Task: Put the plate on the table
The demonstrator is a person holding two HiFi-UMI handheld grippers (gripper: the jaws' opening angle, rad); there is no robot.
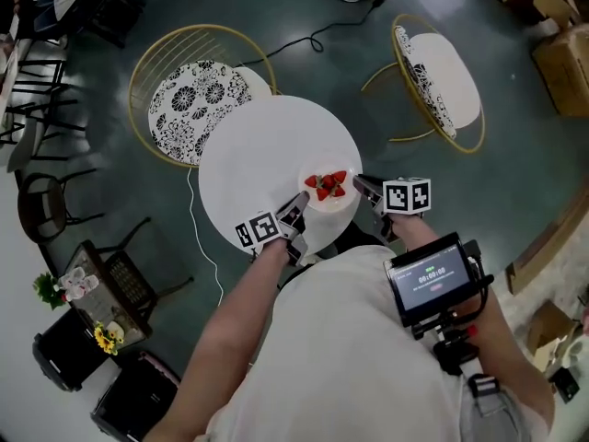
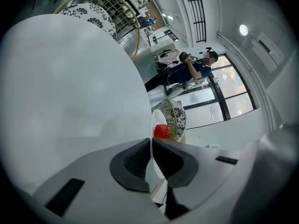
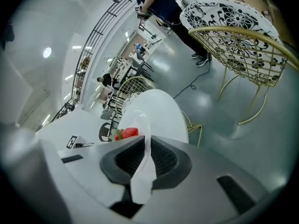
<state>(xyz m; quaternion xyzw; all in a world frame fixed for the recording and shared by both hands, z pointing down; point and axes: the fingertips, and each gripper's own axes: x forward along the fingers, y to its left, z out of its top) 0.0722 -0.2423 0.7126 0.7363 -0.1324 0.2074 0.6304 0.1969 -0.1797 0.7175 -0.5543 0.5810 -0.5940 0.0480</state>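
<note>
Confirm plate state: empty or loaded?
Loaded. The white plate carries red strawberries at its middle in the head view; a strawberry also shows on it in both gripper views.

On the glossy dark teal floor (image 1: 276, 7) stand a gold wire chair (image 1: 198, 99) and a second chair (image 1: 440, 79), both with floral cushions; cardboard boxes (image 1: 563, 58) sit at the right edge.
</note>
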